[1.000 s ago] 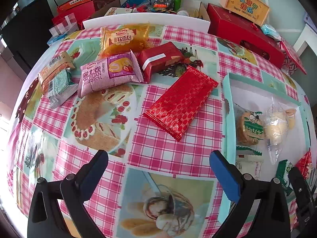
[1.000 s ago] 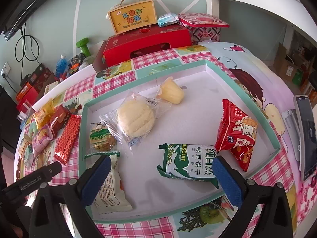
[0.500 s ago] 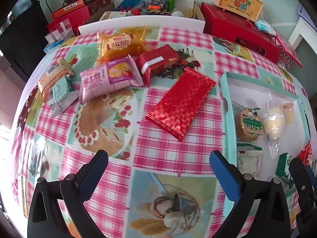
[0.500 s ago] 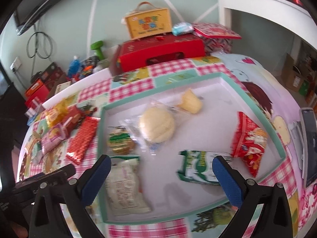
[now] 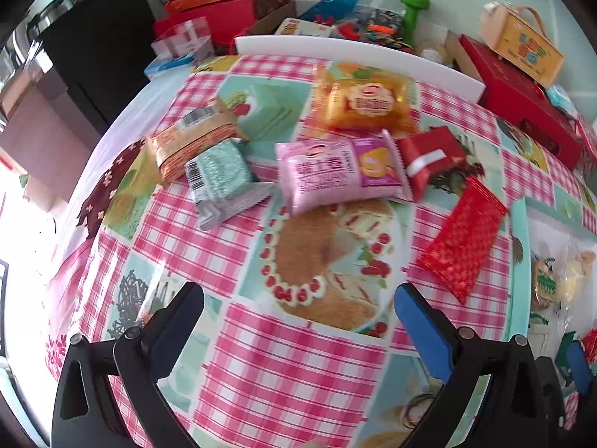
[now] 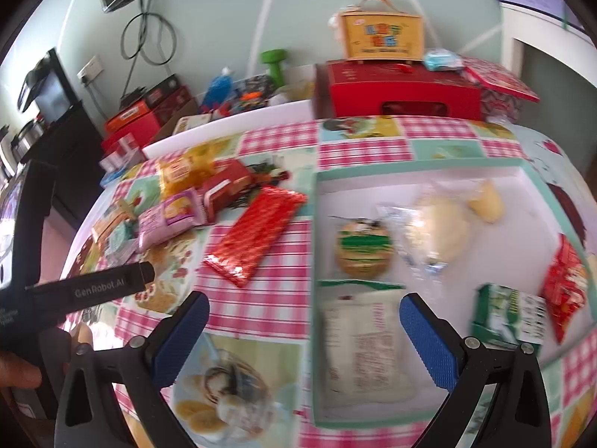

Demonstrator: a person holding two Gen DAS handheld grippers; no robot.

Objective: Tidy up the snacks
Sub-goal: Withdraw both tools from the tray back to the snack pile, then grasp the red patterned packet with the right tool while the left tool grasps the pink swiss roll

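Note:
Loose snacks lie on the checked tablecloth: a flat red packet (image 5: 463,243) (image 6: 256,231), a pink roll-cake pack (image 5: 341,173) (image 6: 171,220), an orange bread pack (image 5: 367,102), a red box (image 5: 429,158), a grey-green pack (image 5: 220,171) and an orange pack (image 5: 188,142). The teal-rimmed white tray (image 6: 314,224) holds several snacks, among them a round biscuit (image 6: 363,248) and a white bag (image 6: 363,347). My left gripper (image 5: 298,323) is open and empty above the cloth, short of the pink pack. My right gripper (image 6: 304,334) is open and empty over the tray's left rim.
A red gift box (image 6: 403,91) with a yellow carry box (image 6: 384,31) on it stands at the back. Boxes, a blue bottle (image 6: 220,87) and a green dumbbell (image 6: 274,61) crowd the far side. The table edge falls away at left (image 5: 112,142).
Both grippers have swung to the left. The left view now centres on the loose snack pile. The right view now shows the tray's left rim and the red packet. Both stay open.

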